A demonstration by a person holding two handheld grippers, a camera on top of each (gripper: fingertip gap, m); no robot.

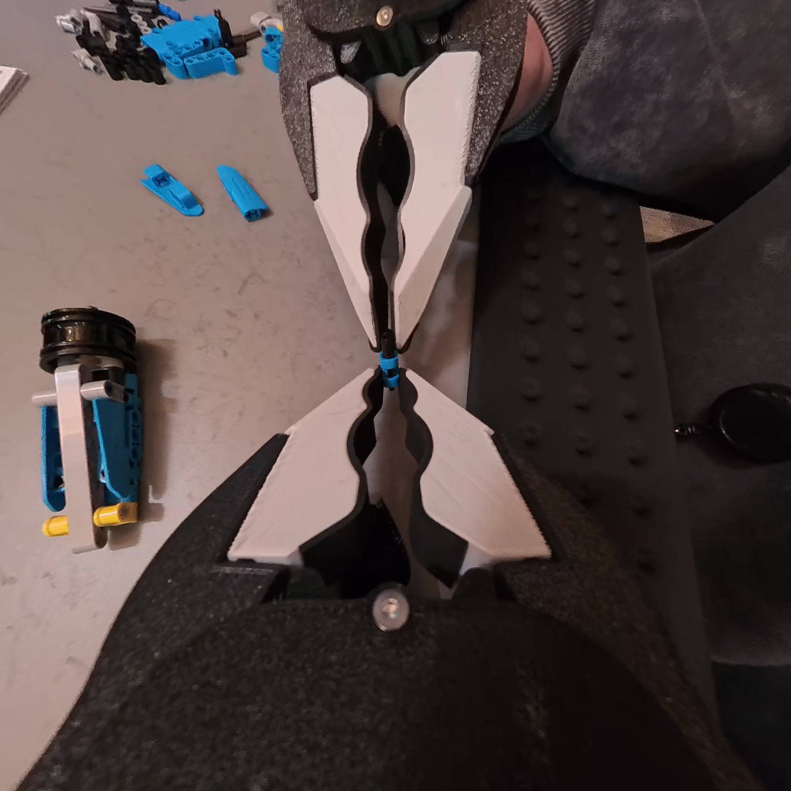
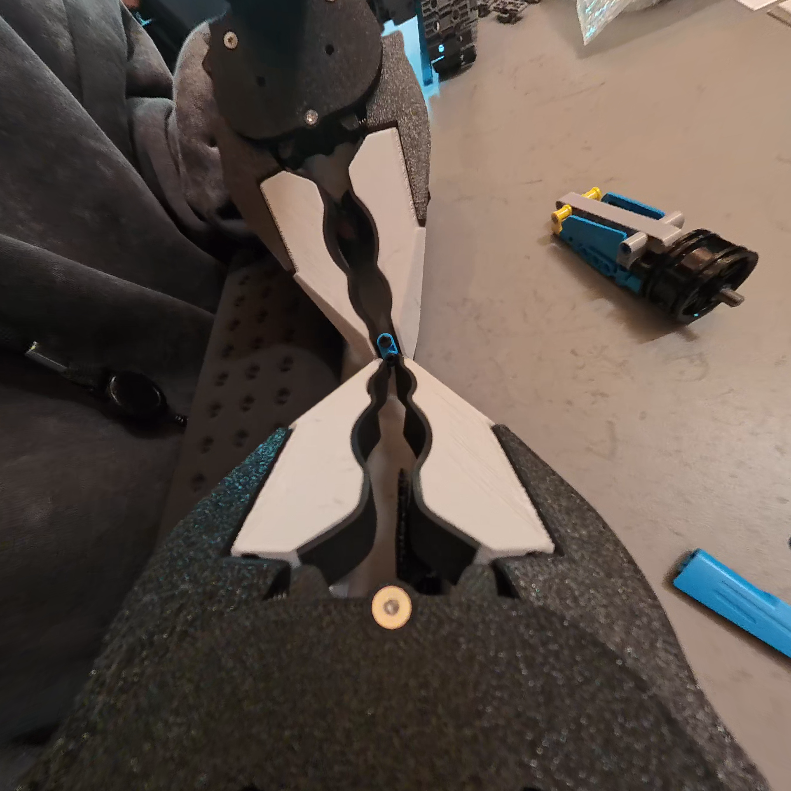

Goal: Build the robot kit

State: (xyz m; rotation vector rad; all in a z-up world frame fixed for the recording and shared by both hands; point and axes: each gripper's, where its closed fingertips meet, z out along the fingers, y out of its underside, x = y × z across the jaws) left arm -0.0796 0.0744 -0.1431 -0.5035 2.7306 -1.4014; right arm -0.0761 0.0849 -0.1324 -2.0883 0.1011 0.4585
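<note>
Small blue and black connector piece (image 1: 389, 367) sits between the two claw tips, above the surface edge. Left claw (image 1: 388, 376) is closed on its blue end; right claw (image 1: 387, 338) comes in from the opposite side, tips closed on the black end. Right wrist view gives the same pinch reversed: right claw (image 2: 390, 364) near, left claw (image 2: 387, 338) far, blue end of the piece (image 2: 387, 343) seen end-on with two holes.

Only in left view: two loose blue panels (image 1: 171, 190) (image 1: 242, 192) lying side by side on the grey surface (image 1: 214, 299), far left of the claw; a heap of black and blue bricks (image 1: 150, 43) beyond them.

Only in right view: a clear bag (image 2: 620, 17) at the far right corner. One blue panel (image 2: 732, 599) shows near right.

Both views: one wheel assembly (image 1: 85, 428) (image 2: 655, 252), black wheel, grey beam, blue plates, two yellow pins. One black badge reel (image 1: 753, 421) (image 2: 135, 396) on the person's dark clothing, beside a black studded strip (image 1: 578, 342).
</note>
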